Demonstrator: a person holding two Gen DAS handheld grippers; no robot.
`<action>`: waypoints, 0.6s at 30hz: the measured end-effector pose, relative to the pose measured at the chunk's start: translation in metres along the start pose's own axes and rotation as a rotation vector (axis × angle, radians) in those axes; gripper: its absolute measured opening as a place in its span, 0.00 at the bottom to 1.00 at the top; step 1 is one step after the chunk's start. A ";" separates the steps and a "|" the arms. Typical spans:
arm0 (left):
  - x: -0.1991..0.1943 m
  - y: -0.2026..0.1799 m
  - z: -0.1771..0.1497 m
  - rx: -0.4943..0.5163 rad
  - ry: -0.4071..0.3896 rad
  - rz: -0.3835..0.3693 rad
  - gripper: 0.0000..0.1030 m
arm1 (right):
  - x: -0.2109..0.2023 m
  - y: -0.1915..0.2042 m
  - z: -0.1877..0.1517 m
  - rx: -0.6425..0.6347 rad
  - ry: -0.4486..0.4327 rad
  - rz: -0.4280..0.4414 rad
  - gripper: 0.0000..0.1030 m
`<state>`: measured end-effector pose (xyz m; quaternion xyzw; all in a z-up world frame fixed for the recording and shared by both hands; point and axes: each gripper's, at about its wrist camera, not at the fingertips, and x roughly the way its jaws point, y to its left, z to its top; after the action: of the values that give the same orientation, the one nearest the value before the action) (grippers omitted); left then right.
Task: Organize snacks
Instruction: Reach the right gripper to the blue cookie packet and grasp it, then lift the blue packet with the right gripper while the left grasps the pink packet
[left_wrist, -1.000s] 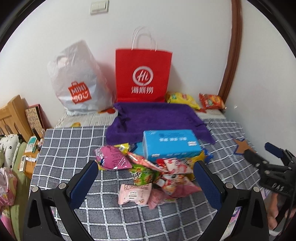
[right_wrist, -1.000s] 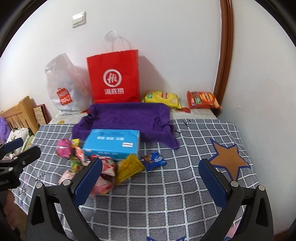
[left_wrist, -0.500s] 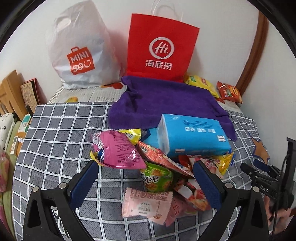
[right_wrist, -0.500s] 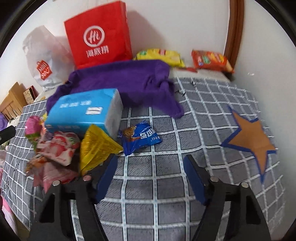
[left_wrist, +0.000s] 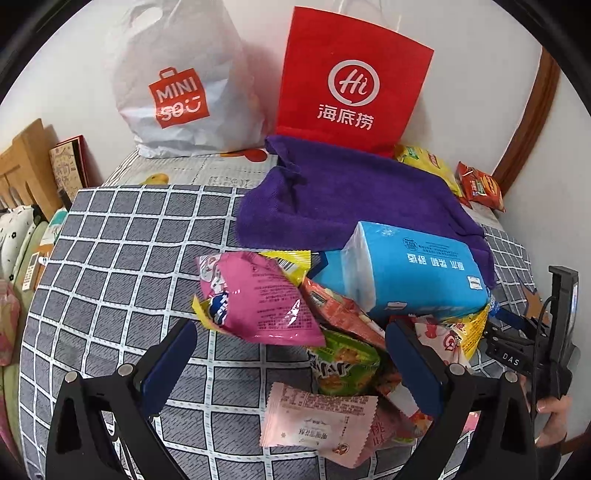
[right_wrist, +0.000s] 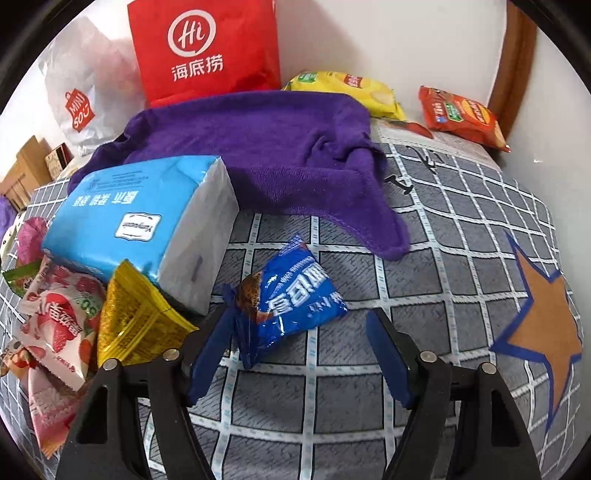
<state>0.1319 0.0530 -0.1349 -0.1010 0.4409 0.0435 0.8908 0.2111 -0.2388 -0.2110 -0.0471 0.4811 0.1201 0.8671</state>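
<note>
A blue tissue pack (right_wrist: 144, 218) lies tilted atop the snack heap. Against its near end leans a gold packet (right_wrist: 136, 321); just right of that, a crinkled blue packet (right_wrist: 291, 299) lies alone. Left of the pack sit a pink pouch (left_wrist: 258, 295), a green packet (left_wrist: 343, 362) and a pale pink sachet (left_wrist: 317, 421), overlapping.

The right gripper (right_wrist: 295, 350), its jaws just reopened a little, straddles a crinkled blue foil snack packet (right_wrist: 295, 299) on the grey checked cloth (right_wrist: 443, 229). A light-blue tissue pack (right_wrist: 147, 221) tops more wrappers beside it, a rumpled purple towel (right_wrist: 266, 147) behind.
</note>
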 end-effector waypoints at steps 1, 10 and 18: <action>0.000 0.001 0.000 -0.003 0.001 0.000 0.99 | 0.002 -0.002 0.001 0.002 -0.001 0.000 0.79; -0.007 0.011 0.001 0.004 -0.019 0.026 0.99 | 0.010 -0.003 0.007 -0.052 -0.040 0.004 0.67; -0.004 0.036 -0.006 -0.041 -0.005 0.033 0.99 | 0.002 -0.007 0.001 -0.039 -0.045 0.024 0.57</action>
<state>0.1184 0.0870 -0.1402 -0.1119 0.4394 0.0672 0.8887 0.2144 -0.2455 -0.2127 -0.0555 0.4595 0.1411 0.8752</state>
